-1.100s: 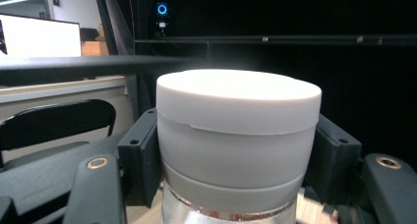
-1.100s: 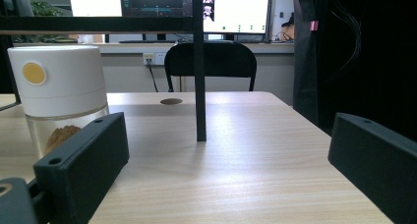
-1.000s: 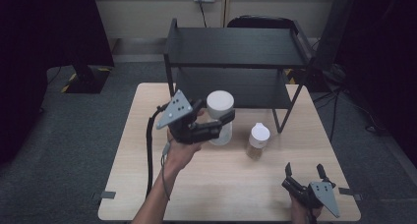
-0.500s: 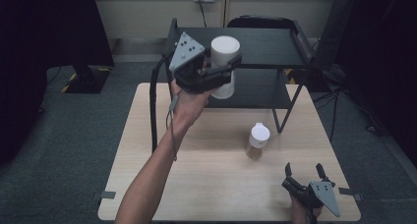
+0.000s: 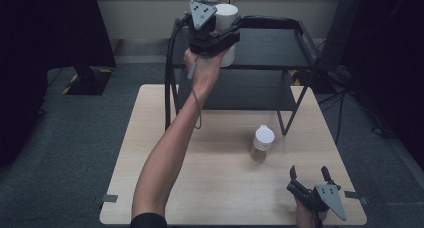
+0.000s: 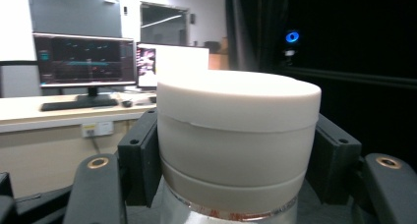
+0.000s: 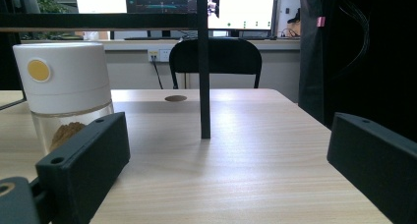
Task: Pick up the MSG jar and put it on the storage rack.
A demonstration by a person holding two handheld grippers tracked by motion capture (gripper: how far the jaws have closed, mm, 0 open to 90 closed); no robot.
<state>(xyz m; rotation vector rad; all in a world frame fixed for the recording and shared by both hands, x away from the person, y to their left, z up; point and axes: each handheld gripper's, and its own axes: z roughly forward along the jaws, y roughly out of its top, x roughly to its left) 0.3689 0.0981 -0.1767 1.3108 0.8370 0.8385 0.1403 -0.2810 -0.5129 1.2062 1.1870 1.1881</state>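
Note:
My left gripper [image 5: 225,38] is shut on a large jar with a white lid [image 5: 226,15], held up at the near left part of the black rack's top shelf [image 5: 272,48]. In the left gripper view both pads [image 6: 142,160] press the lid's sides [image 6: 236,130]. A small clear jar with a white lid [image 5: 262,144] and brown contents stands on the wooden table [image 5: 210,188]. My right gripper [image 5: 308,175] rests open near the table's front right corner. Along its jaws [image 7: 228,160] the small jar [image 7: 64,91] stands ahead to the left.
The black two-shelf rack stands on the table's far half, with a lower shelf [image 5: 240,90] beneath. One of its legs [image 7: 203,62] rises ahead of my right gripper. A black chair [image 7: 216,62] and monitors lie beyond the table.
My left gripper has carried the large jar up and away from table height to the level of the rack's top shelf. The right gripper and the small jar have stayed put.

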